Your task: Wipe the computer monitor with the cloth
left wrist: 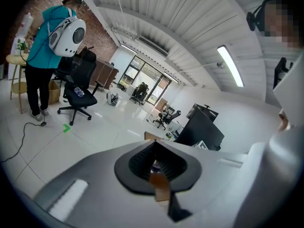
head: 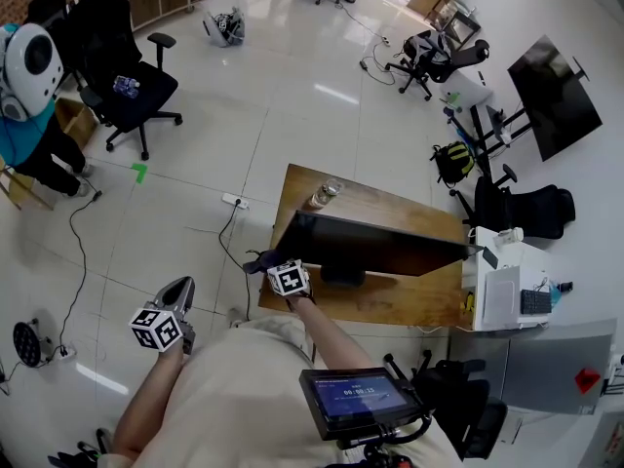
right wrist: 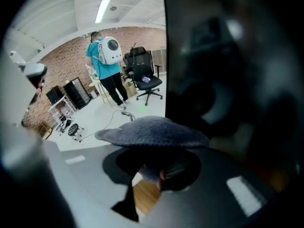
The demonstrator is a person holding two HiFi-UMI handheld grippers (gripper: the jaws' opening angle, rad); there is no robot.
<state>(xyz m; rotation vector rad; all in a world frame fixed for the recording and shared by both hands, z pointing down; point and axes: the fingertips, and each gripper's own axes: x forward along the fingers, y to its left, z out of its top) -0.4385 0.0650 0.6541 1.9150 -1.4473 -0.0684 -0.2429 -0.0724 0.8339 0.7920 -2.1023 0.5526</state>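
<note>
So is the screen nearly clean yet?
Done: the cloth is picked up and clamped in the right gripper. In hand: it is held at one end of the monitor, close to the dark screen. Left: no wiped patch shows, so most likely the whole screen has yet to be wiped. The left gripper is shut and empty, off to the side over the floor.

light: bright ceiling tubes (left wrist: 230, 65) | glare: floor (head: 331, 94) | edges: fisheye-bent, dark | monitor (right wrist: 232, 80) up close: seemingly defocused
</note>
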